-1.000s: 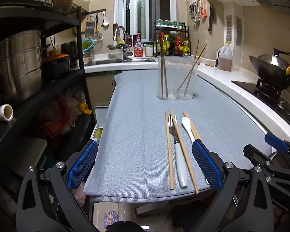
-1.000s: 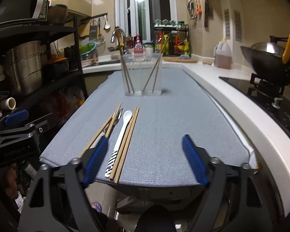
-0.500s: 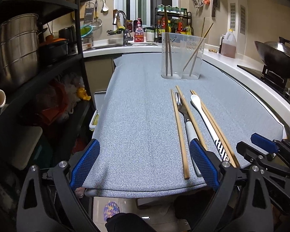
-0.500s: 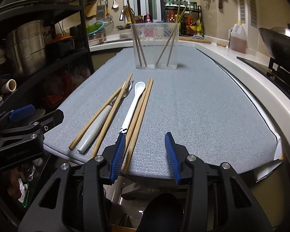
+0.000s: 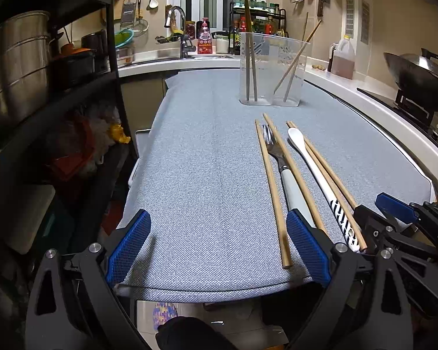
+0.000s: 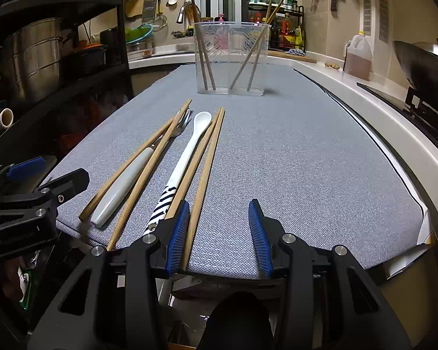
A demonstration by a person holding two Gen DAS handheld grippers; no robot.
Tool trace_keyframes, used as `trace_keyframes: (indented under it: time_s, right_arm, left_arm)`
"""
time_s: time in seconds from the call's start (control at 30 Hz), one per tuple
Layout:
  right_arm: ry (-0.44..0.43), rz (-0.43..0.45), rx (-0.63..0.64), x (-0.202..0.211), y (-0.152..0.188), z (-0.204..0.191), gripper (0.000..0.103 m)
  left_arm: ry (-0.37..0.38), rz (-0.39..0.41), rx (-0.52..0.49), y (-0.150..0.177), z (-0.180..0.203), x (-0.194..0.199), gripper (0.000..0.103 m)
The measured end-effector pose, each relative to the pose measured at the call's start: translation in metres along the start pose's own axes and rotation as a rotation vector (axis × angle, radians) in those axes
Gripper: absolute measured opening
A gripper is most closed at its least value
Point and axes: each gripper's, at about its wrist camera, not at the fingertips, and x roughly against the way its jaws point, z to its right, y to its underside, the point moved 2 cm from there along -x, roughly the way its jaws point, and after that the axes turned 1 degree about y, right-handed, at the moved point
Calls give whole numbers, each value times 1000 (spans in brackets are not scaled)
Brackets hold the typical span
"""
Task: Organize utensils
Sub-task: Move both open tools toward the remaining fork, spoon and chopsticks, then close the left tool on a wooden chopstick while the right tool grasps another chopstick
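Several wooden chopsticks (image 5: 270, 186) (image 6: 207, 160), a white-handled fork (image 5: 289, 180) (image 6: 125, 189) and a white spoon (image 5: 309, 163) (image 6: 187, 157) with a striped handle lie side by side on the grey cloth (image 5: 207, 160) (image 6: 292, 151). A clear plastic holder (image 5: 273, 71) (image 6: 230, 58) with several chopsticks stands at the far end. My left gripper (image 5: 216, 245) is open and empty at the cloth's near edge, left of the utensils. My right gripper (image 6: 217, 230) is open, its left finger (image 6: 176, 233) beside the ends of the rightmost chopsticks.
A black shelf rack (image 5: 43, 87) with a steel pot (image 5: 14, 67) stands to the left. A white counter (image 6: 394, 122), an oil jug (image 6: 357, 54) and a wok (image 5: 417, 73) on the stove are to the right. The sink (image 5: 189, 55) is behind.
Both grippers have moved forward and lower toward the cloth. The right gripper has come up to the near ends of the rightmost chopsticks, its jaws narrower than a second ago.
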Motion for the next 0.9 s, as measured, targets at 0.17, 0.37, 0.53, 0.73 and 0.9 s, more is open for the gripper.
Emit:
trace_keyframes:
  time_s: [0.17,0.37,0.53,0.73,0.9]
  right_arm:
    - [1,2,2,0,0,1,42]
    - [3,5,3,0,0,1,42]
    - [2,4,2,0,0,2,42]
    - [1,9,6,1,0,2,44]
    - [-4,37,-4,0,3,5,47]
  left_arm:
    - [-8,-35,-7,5,4,-11,88]
    - [1,-29,-8,6,6,-11,88]
    - [5,-34,-27,7,13,-12,88]
    - [1,-26,-22,10,14,-14,88]
    - [-3,4,-4,13,14,-15,82]
